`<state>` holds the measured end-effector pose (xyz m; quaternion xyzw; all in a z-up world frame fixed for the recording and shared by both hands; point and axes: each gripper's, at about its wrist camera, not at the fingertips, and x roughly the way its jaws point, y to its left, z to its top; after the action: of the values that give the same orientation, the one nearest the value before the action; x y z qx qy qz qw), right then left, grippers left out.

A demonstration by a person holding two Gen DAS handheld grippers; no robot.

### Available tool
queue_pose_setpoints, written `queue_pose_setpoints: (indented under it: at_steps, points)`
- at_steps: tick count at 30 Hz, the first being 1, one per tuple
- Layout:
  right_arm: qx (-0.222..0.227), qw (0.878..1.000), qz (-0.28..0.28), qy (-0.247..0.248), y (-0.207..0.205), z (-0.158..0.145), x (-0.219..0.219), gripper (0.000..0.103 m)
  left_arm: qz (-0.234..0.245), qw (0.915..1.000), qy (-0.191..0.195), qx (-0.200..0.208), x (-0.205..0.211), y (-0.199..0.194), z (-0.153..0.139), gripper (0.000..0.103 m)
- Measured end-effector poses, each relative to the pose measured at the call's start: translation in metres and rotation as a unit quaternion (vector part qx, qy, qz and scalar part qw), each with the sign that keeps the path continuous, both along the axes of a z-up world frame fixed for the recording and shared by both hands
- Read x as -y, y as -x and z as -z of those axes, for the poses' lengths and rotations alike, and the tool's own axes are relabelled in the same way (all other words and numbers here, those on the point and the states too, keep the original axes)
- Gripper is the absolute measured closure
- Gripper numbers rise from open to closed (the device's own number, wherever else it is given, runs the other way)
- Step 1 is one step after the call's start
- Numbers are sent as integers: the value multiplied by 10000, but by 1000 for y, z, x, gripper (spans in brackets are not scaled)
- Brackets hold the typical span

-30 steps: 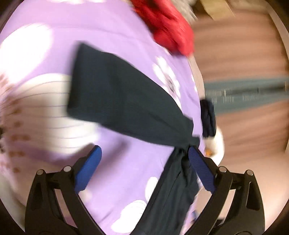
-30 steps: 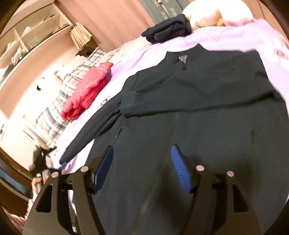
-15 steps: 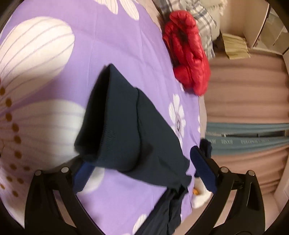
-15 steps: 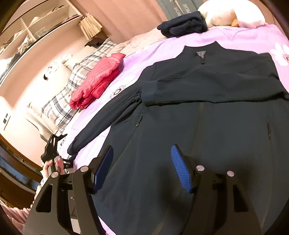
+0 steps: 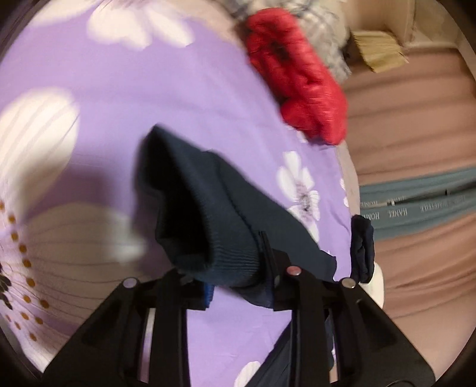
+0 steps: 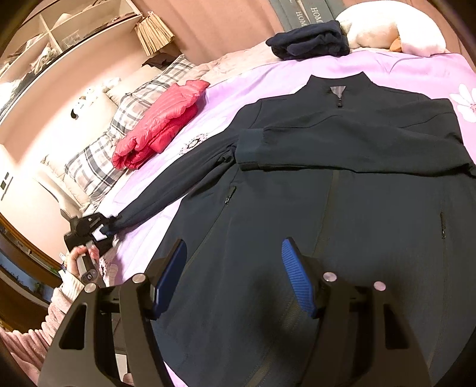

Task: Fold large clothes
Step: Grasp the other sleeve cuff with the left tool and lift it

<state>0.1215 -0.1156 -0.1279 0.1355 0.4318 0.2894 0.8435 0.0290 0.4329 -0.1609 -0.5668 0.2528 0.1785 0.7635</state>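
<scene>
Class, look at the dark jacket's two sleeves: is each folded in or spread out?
One each. One sleeve lies folded across the jacket chest; the other sleeve stretches out over the purple sheet, cuff pinched in the left claw.

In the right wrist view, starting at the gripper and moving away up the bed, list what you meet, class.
Right gripper → dark jacket → folded navy garment → grey band with lettering on the far wall.

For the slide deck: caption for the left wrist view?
Left gripper shut on the dark jacket's ribbed cuff, above the purple floral bedsheet.
</scene>
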Motion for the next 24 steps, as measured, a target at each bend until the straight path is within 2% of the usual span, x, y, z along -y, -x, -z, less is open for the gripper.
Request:
queue_pose_setpoints:
  at_steps: [6, 12, 16, 19, 22, 24]
  points:
    - [36, 10000, -48, -52, -2, -2, -2, 36, 446, 9924, -1127, 203, 22, -28, -80, 78]
    - [21, 9999, -35, -110, -3, 0, 1, 36, 982, 9730, -2042, 446, 68, -71, -149, 78]
    - [74, 9998, 67, -147, -3, -2, 12, 36, 1445, 9531, -2592, 590, 117, -107, -186, 79]
    - [110, 9996, 170, -188, -3, -2, 22, 36, 1832, 9390, -2838, 649, 157, -128, -200, 80]
    - [96, 9992, 272, -283, -3, 1, 34, 36, 2257, 9194, -3160, 628, 208, -152, -207, 80]
    - [86, 9988, 330, -339, -4, 2, 40, 36, 2504, 9029, -3444, 583, 244, -168, -206, 80]
